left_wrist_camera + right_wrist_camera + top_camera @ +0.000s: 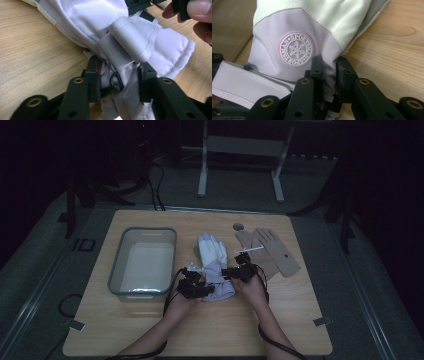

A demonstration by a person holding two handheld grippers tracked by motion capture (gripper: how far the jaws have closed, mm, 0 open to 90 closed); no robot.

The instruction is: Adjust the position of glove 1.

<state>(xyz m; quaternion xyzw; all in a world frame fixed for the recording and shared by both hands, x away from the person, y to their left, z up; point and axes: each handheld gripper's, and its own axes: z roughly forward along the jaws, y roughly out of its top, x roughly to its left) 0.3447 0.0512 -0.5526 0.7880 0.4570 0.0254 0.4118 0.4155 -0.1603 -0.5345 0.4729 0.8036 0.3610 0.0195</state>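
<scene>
Near the worktop's middle lies the white and lilac padded ski glove [214,265]. The left claw [120,77] pinches its cuff fabric; the right claw [329,72] grips the cuff's other edge.

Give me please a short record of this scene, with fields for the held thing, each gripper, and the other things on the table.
held thing: white and lilac ski glove, lying on the wooden table, cuff toward the person
left gripper: jaws pressed on the cuff fabric beside a small black D-ring
right gripper: jaws pinched on the lilac cuff edge, below a round snowflake badge
left of the glove: grey plastic bin, nothing seen inside
right of the glove: pair of tan gloves, flat, overlapping
</scene>
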